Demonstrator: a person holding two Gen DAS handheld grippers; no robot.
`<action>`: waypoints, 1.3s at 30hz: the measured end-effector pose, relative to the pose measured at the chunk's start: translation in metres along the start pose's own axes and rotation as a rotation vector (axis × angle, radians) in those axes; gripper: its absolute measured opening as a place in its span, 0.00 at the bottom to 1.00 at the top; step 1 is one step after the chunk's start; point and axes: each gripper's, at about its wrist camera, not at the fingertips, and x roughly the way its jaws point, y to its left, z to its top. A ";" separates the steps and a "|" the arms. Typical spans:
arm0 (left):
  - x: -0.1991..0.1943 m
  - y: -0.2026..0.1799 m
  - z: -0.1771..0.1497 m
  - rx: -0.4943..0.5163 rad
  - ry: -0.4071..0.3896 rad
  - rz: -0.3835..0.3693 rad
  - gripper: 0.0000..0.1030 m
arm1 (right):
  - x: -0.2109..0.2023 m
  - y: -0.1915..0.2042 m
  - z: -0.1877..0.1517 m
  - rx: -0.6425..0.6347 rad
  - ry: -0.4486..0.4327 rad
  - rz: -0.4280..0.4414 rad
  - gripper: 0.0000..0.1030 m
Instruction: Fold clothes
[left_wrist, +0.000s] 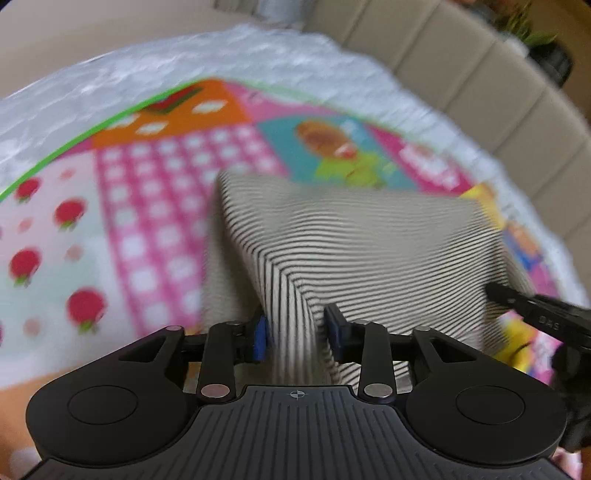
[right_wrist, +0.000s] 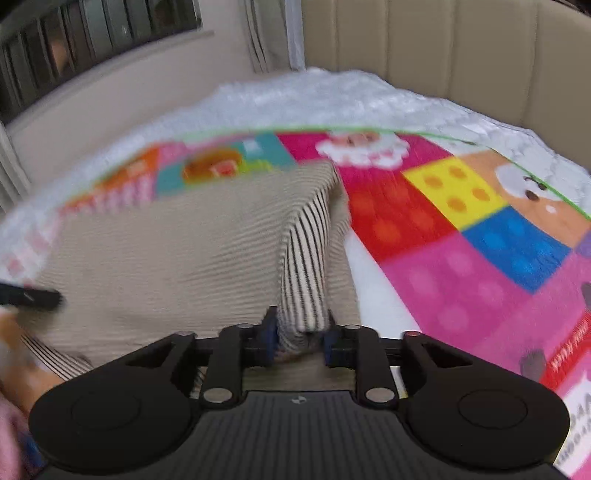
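Ribbed striped cloth garment, matt

Soft even indoor light, no hard shadows or glare, heavy motion blur across patterned play mat and striped garment, fisheye bending toward 12 o'clock edges, gripper bodies sharp at 6 o'clock.

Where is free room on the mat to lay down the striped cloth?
Both the left gripper and the right gripper pinch the striped cloth, which covers the middle of the colourful mat. Bare patches: the strawberry and pink check squares left of it, and the red, yellow, blue squares right of it.
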 end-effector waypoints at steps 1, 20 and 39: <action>0.000 0.002 -0.003 -0.004 0.006 0.013 0.45 | -0.002 0.000 0.000 -0.004 -0.008 -0.008 0.35; -0.007 -0.030 -0.029 -0.032 0.114 -0.091 0.65 | -0.046 -0.030 0.011 0.113 -0.204 -0.056 0.60; 0.037 -0.031 0.010 0.029 0.058 -0.049 0.66 | -0.013 -0.005 0.017 -0.031 -0.140 -0.058 0.59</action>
